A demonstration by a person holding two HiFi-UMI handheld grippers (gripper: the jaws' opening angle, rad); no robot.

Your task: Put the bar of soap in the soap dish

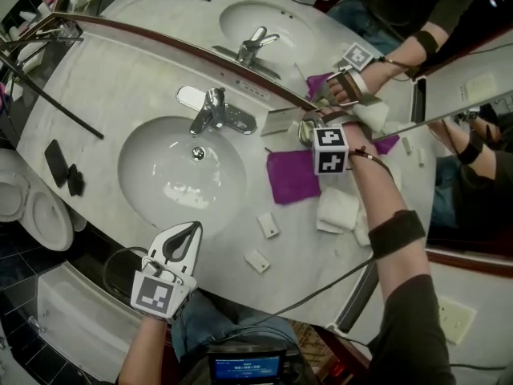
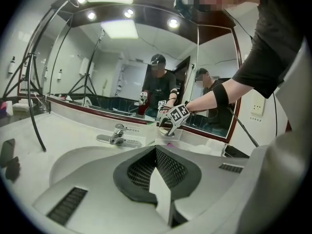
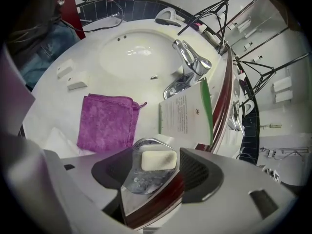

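The pale bar of soap lies in the shiny metal soap dish, which stands on the counter close to the mirror. My right gripper points steeply down over the dish, open, one jaw on each side of the soap and neither pad touching it. In the head view the right gripper covers most of the dish. My left gripper hangs shut and holding nothing over the counter's front edge, before the sink. In the left gripper view its jaws meet at the left gripper.
A purple cloth lies beside the dish, white towels to its right. A green-edged card leans on the mirror. The faucet and basin are left of these. Two small white boxes sit near the front edge.
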